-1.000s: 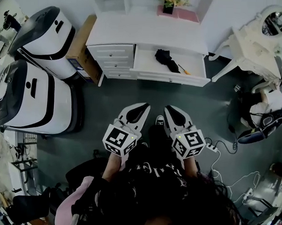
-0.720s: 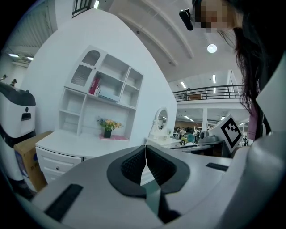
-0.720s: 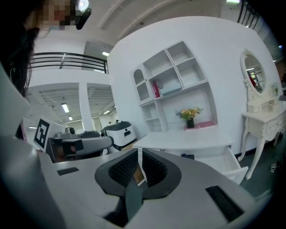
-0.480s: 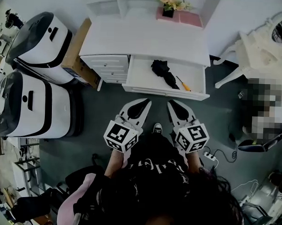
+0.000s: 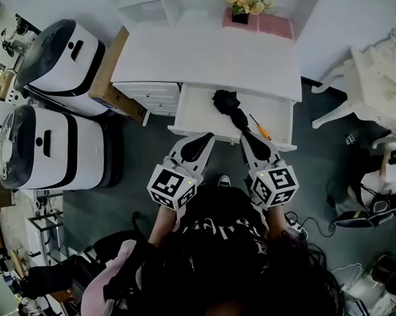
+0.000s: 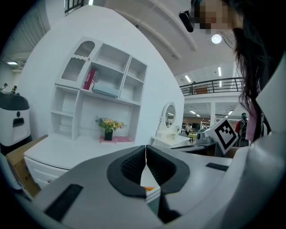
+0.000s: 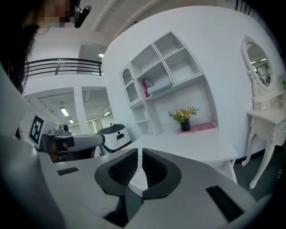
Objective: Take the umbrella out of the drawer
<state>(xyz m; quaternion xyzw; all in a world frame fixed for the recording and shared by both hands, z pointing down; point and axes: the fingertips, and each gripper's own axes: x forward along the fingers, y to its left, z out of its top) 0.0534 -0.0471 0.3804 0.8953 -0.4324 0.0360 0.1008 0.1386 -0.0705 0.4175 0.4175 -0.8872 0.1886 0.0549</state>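
My left tongs [image 5: 204,139] and right tongs [image 5: 248,139] are both shut and empty, near the front of the open drawer [image 5: 194,110]. The black umbrella [image 5: 228,107] lies inside.

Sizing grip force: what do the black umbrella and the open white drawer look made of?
Folded black umbrella: soft matte fabric, probably; it lies crumpled in folds.
Open white drawer: smooth painted wood or board, likely; flat, even, low-sheen panels.

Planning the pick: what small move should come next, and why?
Probably open the right gripper and ease it toward the folded black umbrella: its jaws are shut and empty, and the umbrella lies untouched in the open white drawer ahead.
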